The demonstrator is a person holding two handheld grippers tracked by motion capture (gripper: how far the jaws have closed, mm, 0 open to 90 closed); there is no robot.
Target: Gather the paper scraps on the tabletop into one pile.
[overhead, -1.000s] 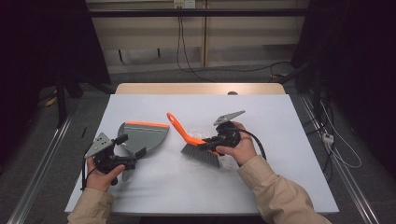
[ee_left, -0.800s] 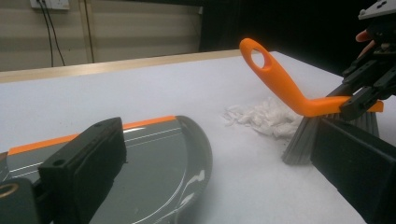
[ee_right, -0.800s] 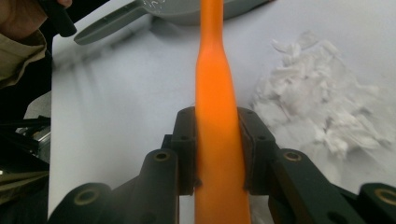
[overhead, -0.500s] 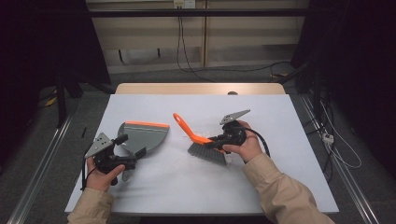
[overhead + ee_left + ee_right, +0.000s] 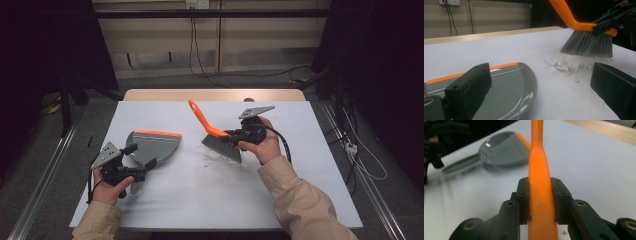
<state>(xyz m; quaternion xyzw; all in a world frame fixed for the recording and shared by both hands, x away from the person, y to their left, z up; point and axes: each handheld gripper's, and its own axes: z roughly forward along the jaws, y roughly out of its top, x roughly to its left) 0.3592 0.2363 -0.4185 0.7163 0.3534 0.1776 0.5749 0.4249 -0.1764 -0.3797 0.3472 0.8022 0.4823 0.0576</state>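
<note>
The right gripper (image 5: 234,134) is clamped on the brush (image 5: 220,142) by its orange handle, bristles just above the white scraps (image 5: 566,61) mid-table. The left gripper (image 5: 142,162), jaws apart, stands at the grey dustpan (image 5: 152,146) to the left. No scraps lie in the pan, so the sweeping seems barely begun.

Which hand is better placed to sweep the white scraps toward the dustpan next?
Right. Its hand-held gripper is shut on the brush, bristles just above the white scraps. The left hand-held gripper sits at the dustpan with jaws apart.
</note>
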